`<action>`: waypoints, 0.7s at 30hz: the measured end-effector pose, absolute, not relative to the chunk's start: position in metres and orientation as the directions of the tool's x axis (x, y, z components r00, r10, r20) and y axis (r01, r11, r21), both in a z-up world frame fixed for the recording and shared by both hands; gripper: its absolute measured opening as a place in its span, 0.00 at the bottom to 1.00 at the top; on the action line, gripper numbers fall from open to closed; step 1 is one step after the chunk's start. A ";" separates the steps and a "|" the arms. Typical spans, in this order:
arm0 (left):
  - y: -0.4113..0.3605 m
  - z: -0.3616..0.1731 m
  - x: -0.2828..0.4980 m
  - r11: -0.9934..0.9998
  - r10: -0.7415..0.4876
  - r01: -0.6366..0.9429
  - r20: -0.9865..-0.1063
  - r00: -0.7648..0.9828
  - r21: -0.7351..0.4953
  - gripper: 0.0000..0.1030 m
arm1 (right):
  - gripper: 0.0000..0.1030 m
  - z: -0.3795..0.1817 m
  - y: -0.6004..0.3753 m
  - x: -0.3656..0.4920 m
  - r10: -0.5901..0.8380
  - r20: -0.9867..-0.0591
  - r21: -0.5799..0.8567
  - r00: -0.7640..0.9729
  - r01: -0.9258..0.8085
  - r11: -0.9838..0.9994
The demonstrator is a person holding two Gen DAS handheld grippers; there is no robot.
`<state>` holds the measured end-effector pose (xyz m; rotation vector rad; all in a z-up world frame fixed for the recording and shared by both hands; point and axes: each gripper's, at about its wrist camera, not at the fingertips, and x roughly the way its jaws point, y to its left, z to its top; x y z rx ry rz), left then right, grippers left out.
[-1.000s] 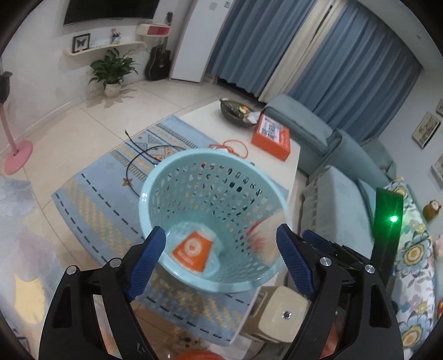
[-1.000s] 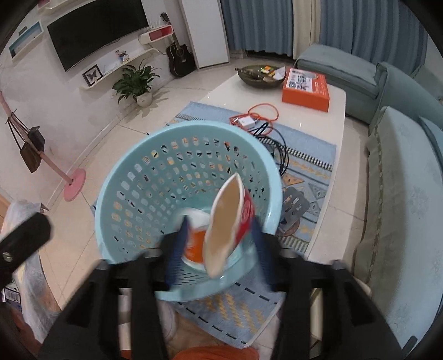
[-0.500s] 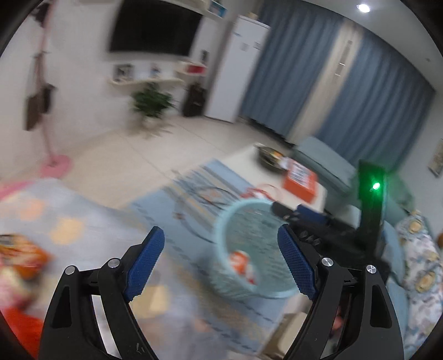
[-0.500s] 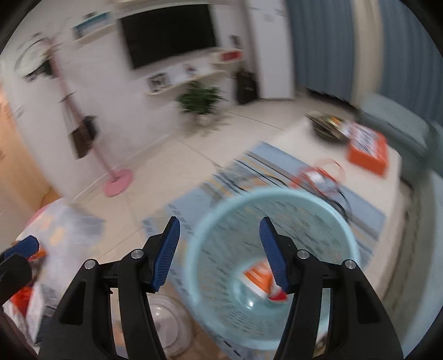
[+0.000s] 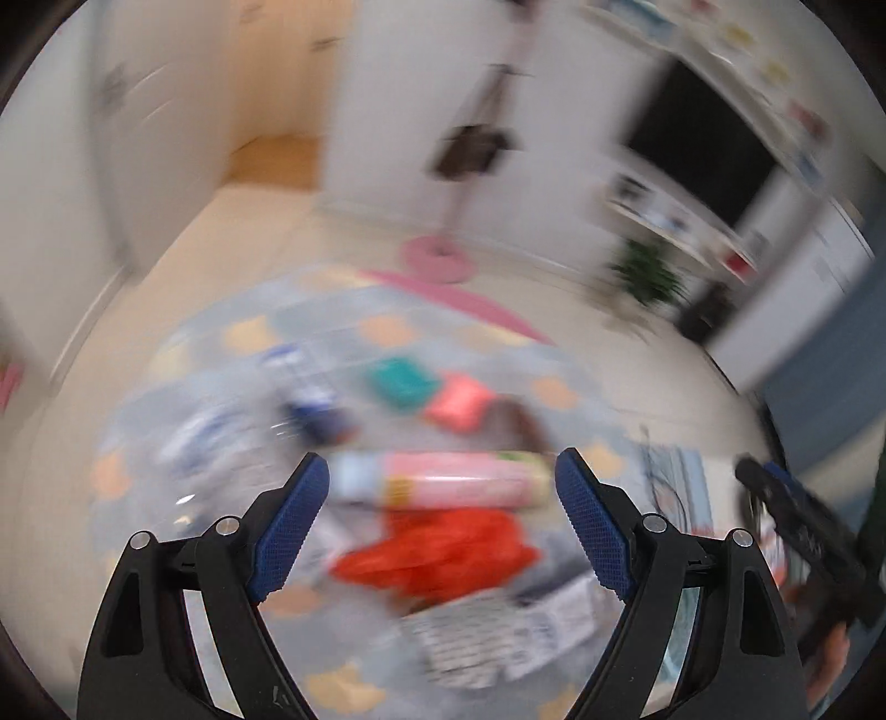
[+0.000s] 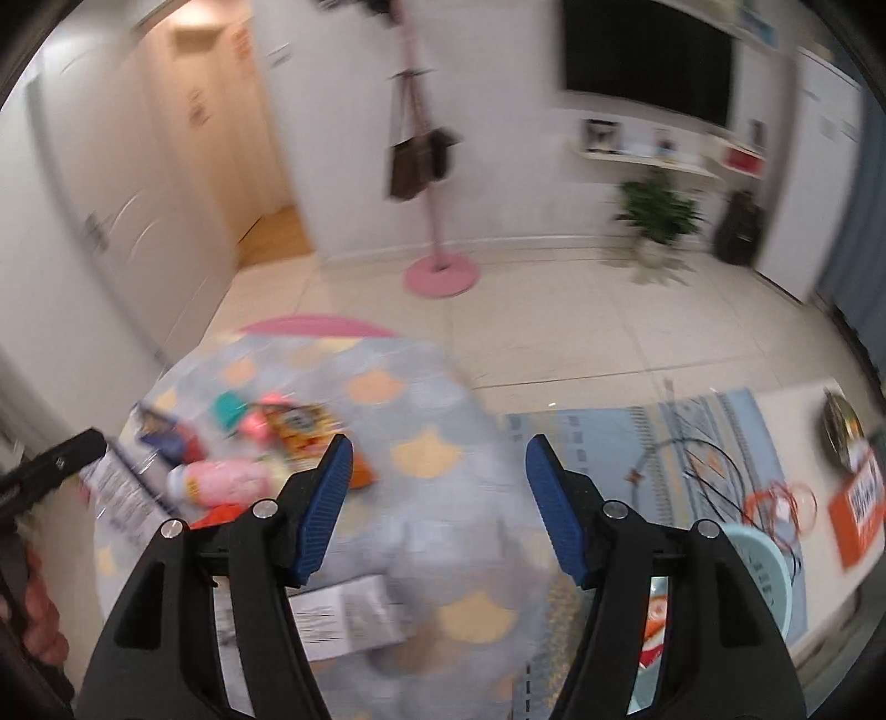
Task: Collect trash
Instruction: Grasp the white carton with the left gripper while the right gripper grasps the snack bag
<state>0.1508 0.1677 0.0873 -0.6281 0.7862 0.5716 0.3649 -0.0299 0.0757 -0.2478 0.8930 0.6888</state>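
Litter pile on the patterned blanket [image 6: 426, 410], left to right: papers, pink bottle [image 5: 443, 481], red wrapper [image 5: 443, 554]. My left gripper [image 5: 440, 515] is nearer, fingers spread and empty; the bottle's long axis spans them. My right gripper [image 6: 434, 504], empty, fingers opening, faces bare blanket. Basket [image 6: 764, 576] far right.

White walls [image 6: 498, 138] meet a pale tiled floor [image 6: 554, 332]. A wall-mounted television [image 6: 648, 50] hangs above a shelf [image 6: 648, 158], near a potted plant [image 6: 656, 213] and a pink coat stand [image 6: 440, 277]; a hallway [image 6: 271, 221] glows warm.
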 end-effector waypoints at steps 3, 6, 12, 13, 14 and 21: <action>0.206 0.077 0.126 0.573 0.243 -0.762 -0.824 0.511 -0.303 0.80 | 0.60 0.061 0.010 0.360 0.419 -0.829 0.064 0.372 -0.680 0.731; 0.233 0.064 0.111 0.529 0.237 -0.791 -0.842 0.485 -0.307 0.80 | 0.60 0.041 0.038 0.353 0.396 -0.863 0.070 0.314 -0.701 0.710; 0.274 0.037 0.112 0.583 0.128 -0.749 -0.876 0.466 -0.313 0.80 | 0.60 0.006 0.077 0.351 0.341 -0.910 0.084 0.235 -0.703 0.707; 0.281 0.031 0.113 0.588 0.107 -0.738 -0.874 0.475 -0.329 0.80 | 0.60 0.002 0.084 0.353 0.334 -0.916 0.085 0.224 -0.703 0.706; 0.287 0.027 0.115 0.605 0.070 -0.714 -0.869 0.489 -0.353 0.80 | 0.60 -0.003 0.090 0.354 0.327 -0.919 0.082 0.220 -0.705 0.705; 0.286 -0.001 0.120 0.664 -0.023 -0.651 -0.881 0.473 -0.368 0.76 | 0.60 -0.031 0.117 0.360 0.238 -0.944 0.019 0.229 -0.682 0.731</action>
